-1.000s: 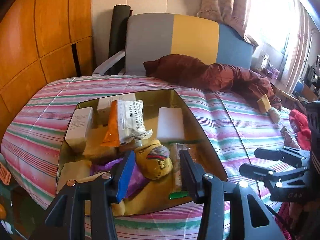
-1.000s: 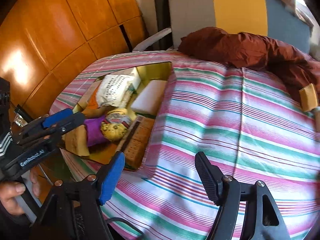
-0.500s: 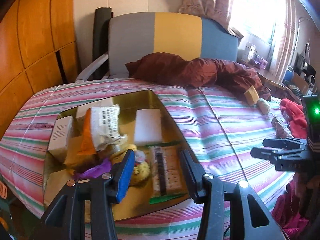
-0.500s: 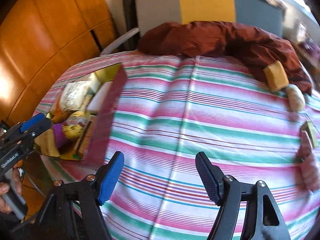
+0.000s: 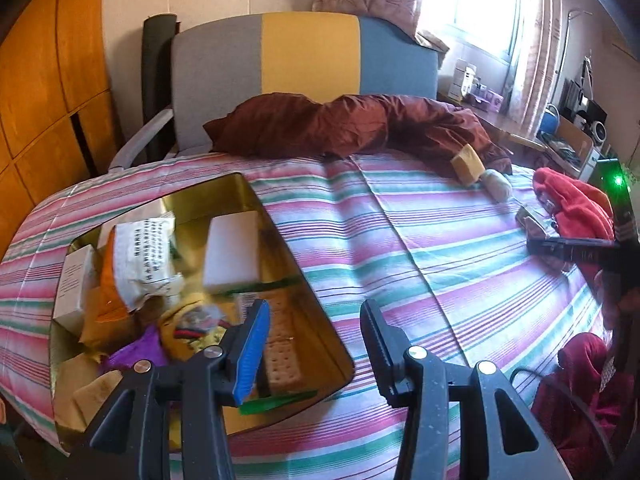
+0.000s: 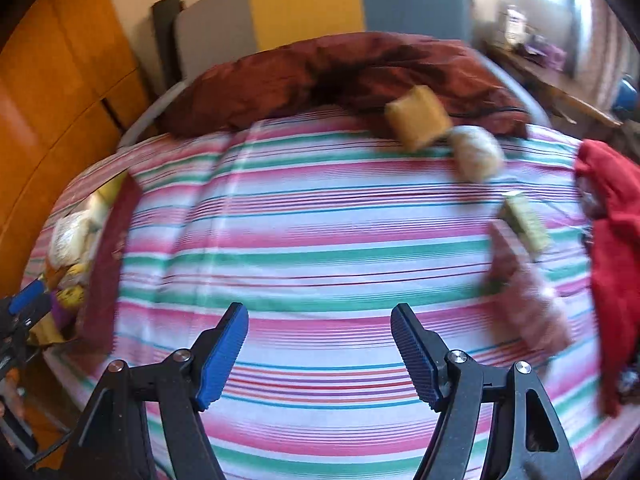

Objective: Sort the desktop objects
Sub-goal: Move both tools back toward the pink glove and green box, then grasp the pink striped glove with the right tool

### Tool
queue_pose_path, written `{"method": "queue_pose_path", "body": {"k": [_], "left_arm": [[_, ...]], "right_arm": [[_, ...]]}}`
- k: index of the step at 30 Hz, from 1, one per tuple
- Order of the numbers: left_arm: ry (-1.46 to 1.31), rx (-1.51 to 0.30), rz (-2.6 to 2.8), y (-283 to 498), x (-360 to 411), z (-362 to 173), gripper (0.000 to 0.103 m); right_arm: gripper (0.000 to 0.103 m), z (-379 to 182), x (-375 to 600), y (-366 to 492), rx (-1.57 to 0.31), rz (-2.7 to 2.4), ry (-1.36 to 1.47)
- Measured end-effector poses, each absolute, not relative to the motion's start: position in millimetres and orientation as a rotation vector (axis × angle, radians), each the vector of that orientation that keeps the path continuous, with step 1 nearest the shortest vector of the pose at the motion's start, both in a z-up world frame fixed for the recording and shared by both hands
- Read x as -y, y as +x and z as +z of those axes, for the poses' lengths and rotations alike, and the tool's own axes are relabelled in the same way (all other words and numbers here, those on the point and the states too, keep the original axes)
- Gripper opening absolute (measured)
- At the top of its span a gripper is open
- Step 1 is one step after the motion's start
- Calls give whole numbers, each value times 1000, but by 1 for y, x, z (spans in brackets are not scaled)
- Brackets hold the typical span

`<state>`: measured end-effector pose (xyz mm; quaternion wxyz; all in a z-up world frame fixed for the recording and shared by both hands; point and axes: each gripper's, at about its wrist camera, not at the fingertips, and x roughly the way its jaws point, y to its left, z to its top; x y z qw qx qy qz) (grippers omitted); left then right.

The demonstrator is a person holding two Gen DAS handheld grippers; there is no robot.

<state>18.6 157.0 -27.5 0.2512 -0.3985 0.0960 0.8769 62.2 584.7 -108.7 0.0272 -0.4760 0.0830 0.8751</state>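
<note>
Nearest, the left gripper [image 5: 314, 344] is seen with its jaws a little apart and nothing between them, held over the right edge of a gold tray [image 5: 304, 280]. The right gripper [image 6: 320, 344] is seen open wider, also with nothing in it, held above a striped cloth [image 6: 320, 240] that covers the table. Snacks are packed in the tray: a cracker pack [image 5: 282, 352], a purple wrapper [image 5: 136, 354], a white block [image 5: 232, 254] and a white and orange bag [image 5: 140, 256]. Farther right on the cloth, a reddish packet [image 6: 528, 296] and a small greenish pack [image 6: 526, 224] are found beside a red cloth [image 6: 616, 248]. Farther still, a tan block [image 6: 418, 118] and a pale round lump [image 6: 476, 154] are seen touching each other by a dark red blanket [image 6: 340, 72]. A striped chair back [image 5: 304, 52] is seen behind it all.
</note>
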Motion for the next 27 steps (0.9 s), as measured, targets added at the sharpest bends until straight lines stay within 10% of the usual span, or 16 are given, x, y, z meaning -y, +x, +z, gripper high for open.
{"method": "queue_pose_path", "body": {"k": [18, 27], "left_arm": [[-1164, -303, 2273, 8, -197, -46, 47], [-1181, -319, 2200, -2, -233, -51, 47]], "right_arm": [[82, -155, -713, 52, -246, 2419, -1462], [50, -167, -702, 48, -122, 2402, -1542]]}}
